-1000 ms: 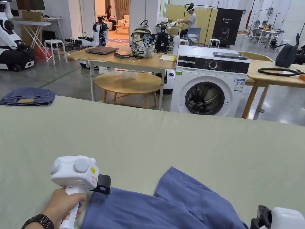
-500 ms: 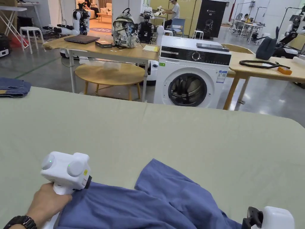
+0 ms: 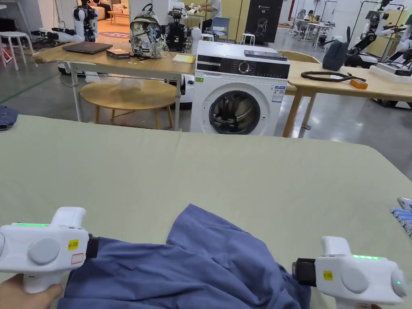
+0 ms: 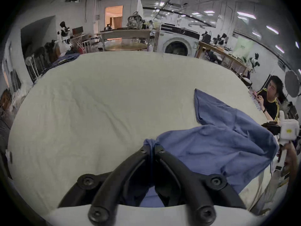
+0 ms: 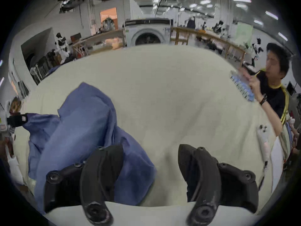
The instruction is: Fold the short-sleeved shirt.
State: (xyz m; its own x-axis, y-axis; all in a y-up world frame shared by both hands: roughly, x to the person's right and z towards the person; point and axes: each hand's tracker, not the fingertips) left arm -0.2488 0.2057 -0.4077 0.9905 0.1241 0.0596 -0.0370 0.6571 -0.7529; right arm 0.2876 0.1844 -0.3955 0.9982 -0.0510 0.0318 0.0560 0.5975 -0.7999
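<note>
Lighting: bright, even, from ceiling strip lights (image 4: 246, 15); soft shadows. Head view: sharp. Both gripper views: fisheye, dark vignetted corners, bent edges. Right gripper view: motion blur on washing machine (image 5: 147, 33) and background.

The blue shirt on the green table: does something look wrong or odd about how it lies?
Yes. The blue shirt lies bunched and creased on the green table, not flat, with one corner sticking out toward the far side. The left claw pinches a gathered edge of it; the right claw is open beside it.
</note>
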